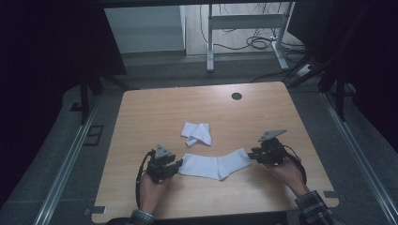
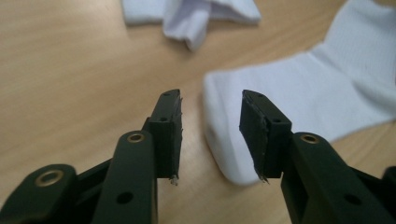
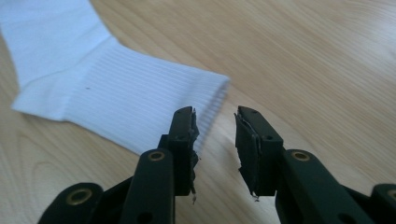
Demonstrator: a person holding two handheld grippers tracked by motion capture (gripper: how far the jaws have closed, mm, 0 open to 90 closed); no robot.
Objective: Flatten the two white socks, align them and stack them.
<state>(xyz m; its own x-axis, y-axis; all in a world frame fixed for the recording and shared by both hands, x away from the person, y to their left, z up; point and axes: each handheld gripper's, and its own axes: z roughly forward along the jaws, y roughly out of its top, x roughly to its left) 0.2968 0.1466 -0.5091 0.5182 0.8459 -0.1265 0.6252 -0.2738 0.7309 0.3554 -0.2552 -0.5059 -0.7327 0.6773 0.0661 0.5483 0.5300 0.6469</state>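
flat sock (image 1: 216,165) spread on counter (image 1: 141,117), both jaws open at its ends, gripping nothing; crumpled sock (image 1: 197,134) untouched, pairing not started

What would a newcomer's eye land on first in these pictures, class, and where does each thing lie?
A flat white sock stretches across the near middle of the wooden table, with open tongs at each end: the left tongs at its toe, the right tongs at its ribbed cuff. A crumpled white sock lies just beyond it.

Bare table (image 1: 155,117) surrounds the flat sock (image 1: 217,165); crumpled sock (image 1: 197,134) lies behind.
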